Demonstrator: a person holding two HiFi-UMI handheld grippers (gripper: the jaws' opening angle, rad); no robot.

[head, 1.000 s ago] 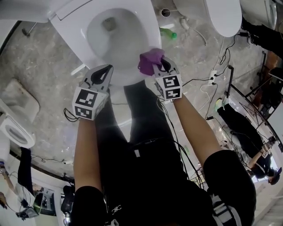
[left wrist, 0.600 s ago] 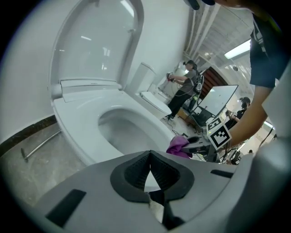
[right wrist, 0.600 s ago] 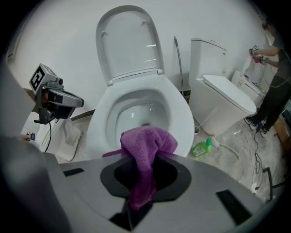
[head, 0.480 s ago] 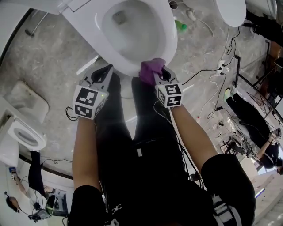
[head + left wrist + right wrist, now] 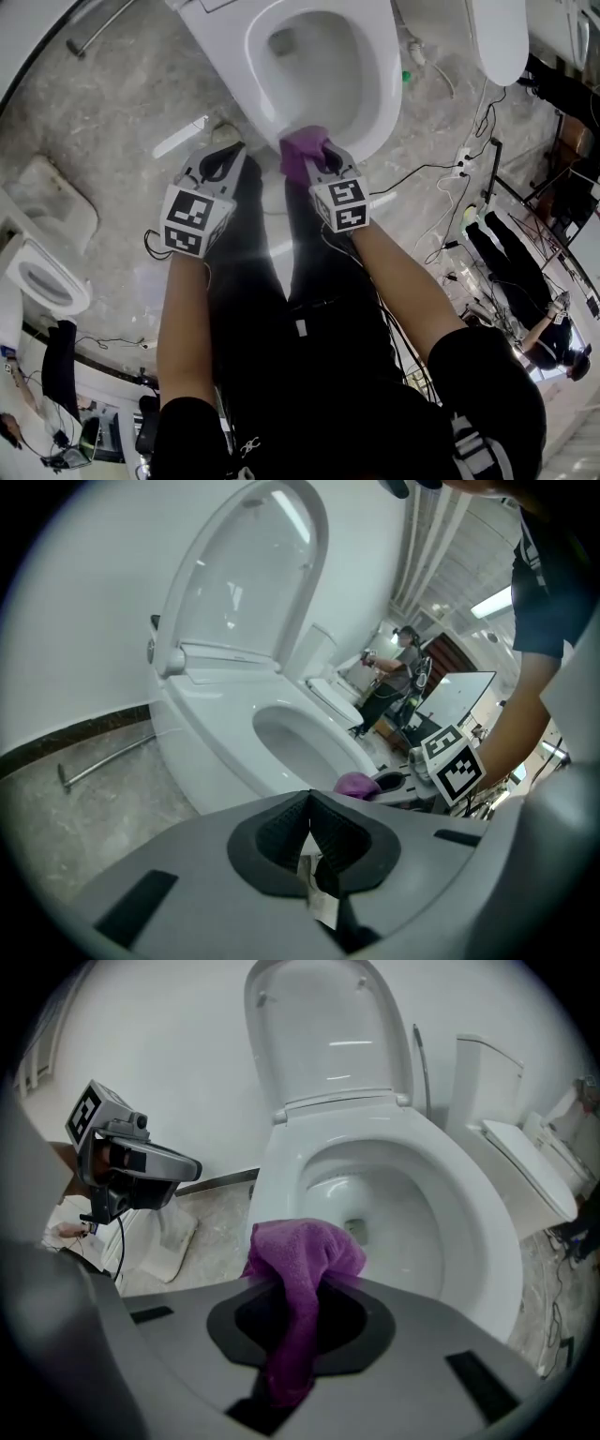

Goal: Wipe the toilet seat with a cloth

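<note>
The white toilet seat (image 5: 380, 103) rings the bowl, and its lid (image 5: 248, 583) stands raised. My right gripper (image 5: 317, 157) is shut on a purple cloth (image 5: 298, 150) and presses it against the seat's front edge. In the right gripper view the cloth (image 5: 302, 1255) bunches out of the right gripper (image 5: 298, 1321) over the seat (image 5: 473, 1208). My left gripper (image 5: 217, 165) hangs beside the toilet's front left, off the seat, over the floor. Seen in its own view, the left gripper (image 5: 309, 832) is shut on nothing, with the cloth (image 5: 354, 784) beyond it.
A second toilet (image 5: 497, 37) stands to the right and another toilet (image 5: 42, 272) at the left. Cables (image 5: 441, 178) trail over the marble floor on the right. A metal rod (image 5: 103, 759) lies by the wall. The person's dark trousers (image 5: 281, 309) fill the middle.
Both grippers have moved left relative to the toilet. The cloth has slid from the front right of the seat to its front edge. The left gripper now sits further off the toilet's left.
</note>
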